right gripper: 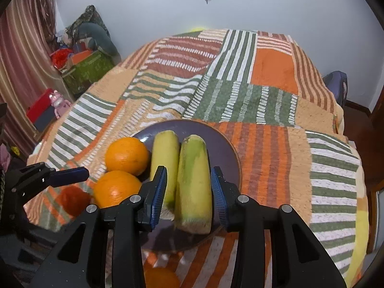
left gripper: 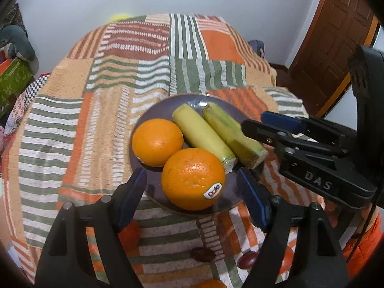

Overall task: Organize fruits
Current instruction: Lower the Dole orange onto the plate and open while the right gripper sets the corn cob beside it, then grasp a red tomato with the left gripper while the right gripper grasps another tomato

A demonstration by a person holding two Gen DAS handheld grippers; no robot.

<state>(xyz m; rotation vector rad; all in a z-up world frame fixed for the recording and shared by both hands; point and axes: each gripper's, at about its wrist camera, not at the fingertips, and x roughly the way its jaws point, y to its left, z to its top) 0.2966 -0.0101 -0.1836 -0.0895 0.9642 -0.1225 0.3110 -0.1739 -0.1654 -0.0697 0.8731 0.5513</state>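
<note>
Two oranges (left gripper: 193,178) and two bananas (right gripper: 194,184) lay on the purple plate (left gripper: 153,110), both grippers spread wide around them, left gripper (left gripper: 192,192), right gripper (right gripper: 189,194), while smaller fruits beneath stayed half hidden.

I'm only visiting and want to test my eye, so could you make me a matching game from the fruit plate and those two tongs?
Things:
1. Orange with the Dole sticker
2. Greener banana piece
3. Plate
4. Dark reddish fruits

States:
A. Lying on the cloth, off the plate
B. Purple, holding the fruit
C. Between the open left tongs
D. Between the open right tongs

Pairs: 1-C, 2-D, 3-B, 4-A
</note>
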